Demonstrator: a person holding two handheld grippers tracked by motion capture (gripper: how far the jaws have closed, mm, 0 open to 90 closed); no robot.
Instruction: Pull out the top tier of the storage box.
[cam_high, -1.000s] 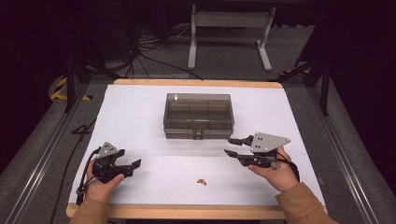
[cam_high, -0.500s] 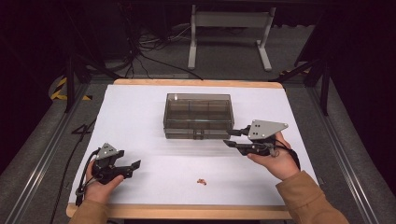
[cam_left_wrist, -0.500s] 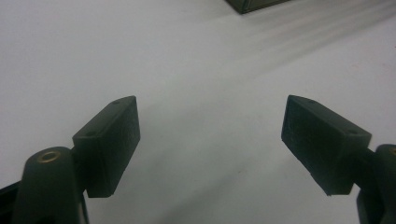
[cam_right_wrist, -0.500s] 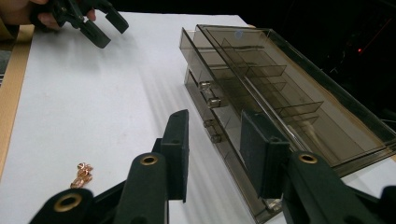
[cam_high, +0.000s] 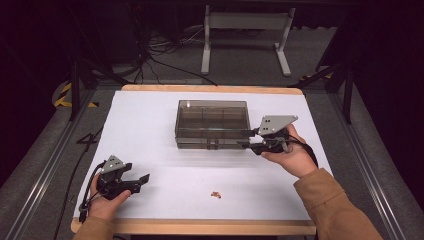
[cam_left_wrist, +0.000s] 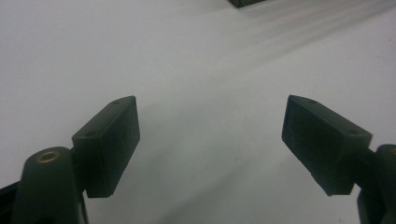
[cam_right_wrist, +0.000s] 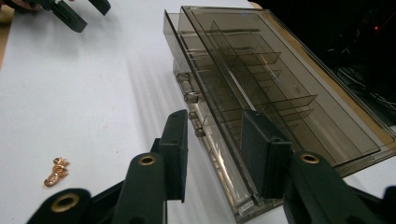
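A smoky transparent compartment box (cam_high: 212, 120) with a shut lid stands mid-table, its latches (cam_right_wrist: 189, 95) on the near side. My right gripper (cam_high: 245, 138) is at the box's near right corner. In the right gripper view its jaws (cam_right_wrist: 217, 140) straddle the front edge of the box (cam_right_wrist: 261, 70). They have just been opening a little, and I see no pad pressing on the box. A small copper-coloured piece (cam_high: 216, 194) lies on the white table (cam_high: 150, 115) nearer the front edge. My left gripper (cam_high: 142, 180) rests open at front left, with only bare table between its jaws (cam_left_wrist: 210, 135).
The white sheet covers the whole tabletop, with a wooden rim (cam_high: 200, 227) at the front. The copper piece (cam_right_wrist: 56, 171) lies left of my right jaws. The left gripper (cam_right_wrist: 70, 14) shows far off. Beyond the table are dark floor, cables and a metal stand (cam_high: 245, 40).
My right hand has moved forward and up from the open table to the box's near right corner. The left hand and the copper piece have stayed where they were.
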